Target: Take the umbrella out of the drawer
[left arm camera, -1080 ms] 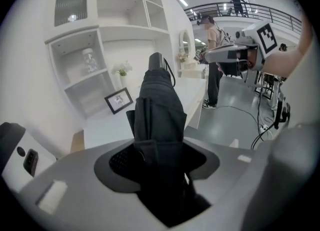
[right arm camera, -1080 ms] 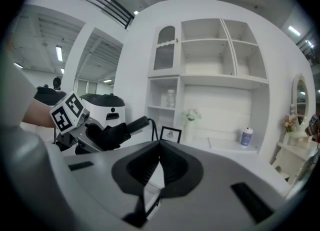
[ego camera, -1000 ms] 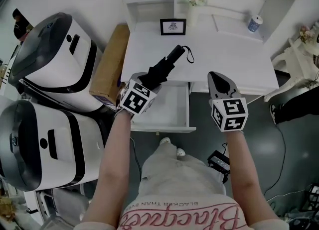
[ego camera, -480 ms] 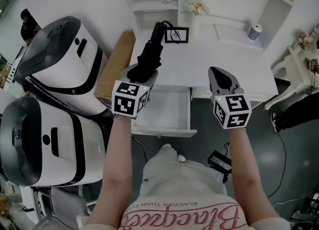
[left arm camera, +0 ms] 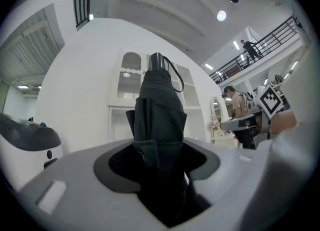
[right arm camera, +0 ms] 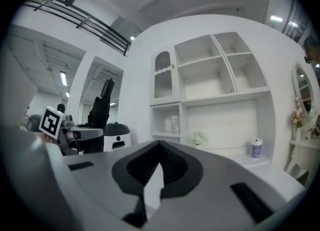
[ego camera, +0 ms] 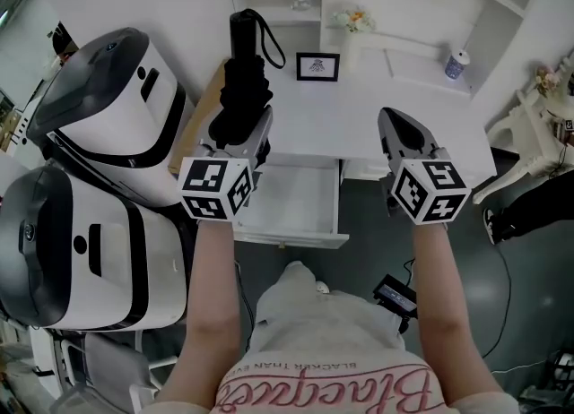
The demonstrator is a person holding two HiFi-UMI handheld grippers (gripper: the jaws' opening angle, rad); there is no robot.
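A black folded umbrella (ego camera: 244, 90) sticks forward out of my left gripper (ego camera: 240, 133), which is shut on its lower part. It hangs in the air above the left end of the white desk (ego camera: 368, 112), strap loop at its far tip. In the left gripper view the umbrella (left arm camera: 160, 105) fills the gap between the jaws. The open drawer (ego camera: 289, 235) below looks bare inside. My right gripper (ego camera: 401, 124) hovers over the desk's front right, shut, with nothing in it (right arm camera: 159, 175). From there the umbrella (right arm camera: 100, 106) shows at the left.
Two large white-and-black machines (ego camera: 99, 107) (ego camera: 81, 251) stand at the left, with a cardboard box (ego camera: 203, 125) against the desk. A small picture frame (ego camera: 317, 66), a flower vase (ego camera: 352, 20) and a cup (ego camera: 456, 64) sit at the desk's back. A white chair (ego camera: 529, 116) is at the right.
My left gripper has risen with the umbrella and swung it from slanting right to pointing straight ahead, clear of the desk top. The right gripper has lifted a little.
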